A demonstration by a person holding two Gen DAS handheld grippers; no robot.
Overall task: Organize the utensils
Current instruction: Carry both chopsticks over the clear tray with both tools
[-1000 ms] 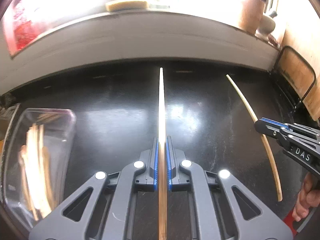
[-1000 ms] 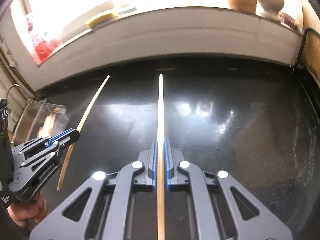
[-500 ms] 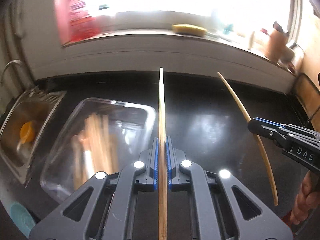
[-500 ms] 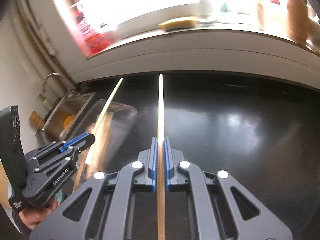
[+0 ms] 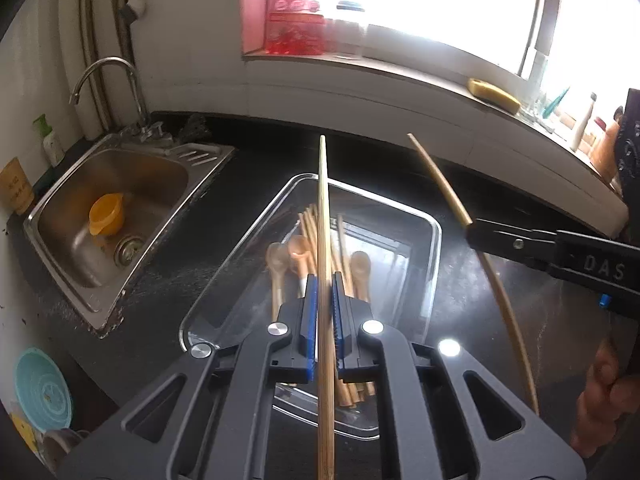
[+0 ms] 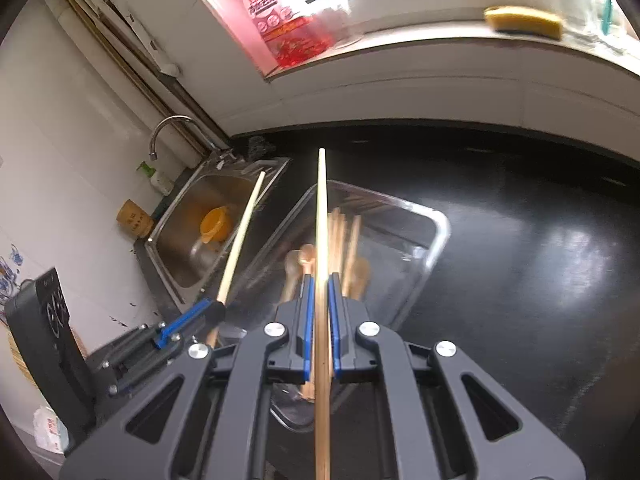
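My left gripper (image 5: 323, 292) is shut on a wooden chopstick (image 5: 322, 208) that points forward over a clear plastic tray (image 5: 434, 236). The tray holds several wooden chopsticks and spoons (image 5: 298, 248). My right gripper (image 6: 321, 294) is shut on a second chopstick (image 6: 321, 216), also held above the tray (image 6: 440, 232). In the left wrist view the right gripper (image 5: 476, 232) comes in from the right with its chopstick (image 5: 440, 184). In the right wrist view the left gripper (image 6: 218, 306) sits at lower left with its chopstick (image 6: 244, 232).
A steel sink (image 5: 60, 208) with an orange cup (image 5: 105, 214) and a tap (image 5: 100, 68) lies left of the tray on the black counter (image 6: 540, 260). A red detergent bottle (image 5: 296, 4) and a yellow sponge (image 5: 494, 94) stand on the window sill.
Both grippers have swung left with their chopsticks, from over the bare counter to above the clear tray. The sink has come into view.
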